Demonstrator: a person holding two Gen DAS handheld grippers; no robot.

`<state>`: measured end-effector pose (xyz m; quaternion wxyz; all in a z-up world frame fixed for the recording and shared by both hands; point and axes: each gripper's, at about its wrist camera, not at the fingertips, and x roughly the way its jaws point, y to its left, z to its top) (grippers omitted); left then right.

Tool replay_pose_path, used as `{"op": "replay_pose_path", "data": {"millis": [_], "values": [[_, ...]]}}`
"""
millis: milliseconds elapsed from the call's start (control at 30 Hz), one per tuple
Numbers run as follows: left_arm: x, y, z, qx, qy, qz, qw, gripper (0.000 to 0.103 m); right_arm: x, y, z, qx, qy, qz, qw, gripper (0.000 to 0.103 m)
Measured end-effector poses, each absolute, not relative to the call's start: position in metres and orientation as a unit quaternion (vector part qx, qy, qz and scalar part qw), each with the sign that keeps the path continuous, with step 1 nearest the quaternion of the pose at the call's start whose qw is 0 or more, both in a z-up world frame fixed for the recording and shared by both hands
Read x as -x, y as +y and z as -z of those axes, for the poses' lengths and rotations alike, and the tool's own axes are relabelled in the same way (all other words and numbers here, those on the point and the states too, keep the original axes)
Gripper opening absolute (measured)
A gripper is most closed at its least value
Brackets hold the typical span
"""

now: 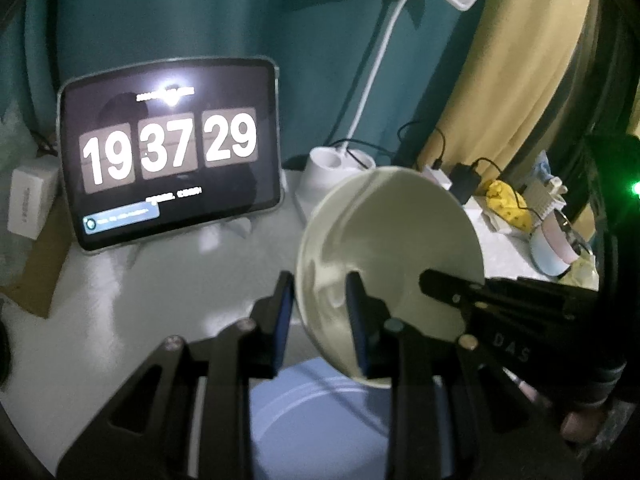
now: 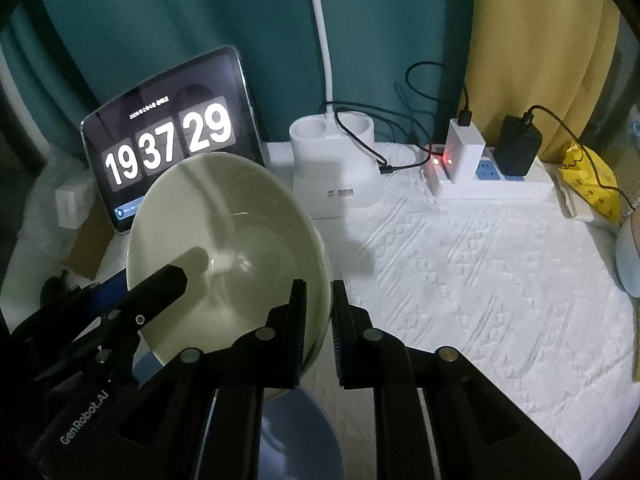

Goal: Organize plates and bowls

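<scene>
A pale green bowl [image 1: 392,240] [image 2: 228,240] hangs tilted in the air, held from both sides. My left gripper [image 1: 320,320] is shut on the bowl's left rim, one pad inside the bowl and one outside. My right gripper [image 2: 320,332] is shut on the opposite rim in the same way. From the right wrist view the left gripper [image 2: 140,288] shows at the bowl's far edge. One right finger [image 1: 440,282] lies against the bowl in the left wrist view. A blue plate [image 1: 320,420] [image 2: 296,440] lies on the table right under the bowl, partly hidden by the fingers.
A tablet showing a clock [image 1: 168,152] leans at the back left beside a white lamp base [image 2: 336,168]. A power strip with chargers [image 2: 492,180] and a yellow packet [image 2: 588,184] lie at the back right. Pink and blue bowls [image 1: 552,248] stand far right on the white cloth [image 2: 480,280].
</scene>
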<state>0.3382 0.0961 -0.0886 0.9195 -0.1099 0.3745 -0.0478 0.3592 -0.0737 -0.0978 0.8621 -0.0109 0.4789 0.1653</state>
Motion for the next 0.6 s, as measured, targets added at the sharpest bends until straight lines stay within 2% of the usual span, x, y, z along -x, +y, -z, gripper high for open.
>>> {"op": "replay_pose_path", "data": {"millis": [600], "values": [[-0.291, 0.064, 0.056, 0.097, 0.345, 0.057, 0.932, 0.027, -0.307, -0.111, 0.062, -0.007, 0.446, -0.169, 0.879, 0.013]]}}
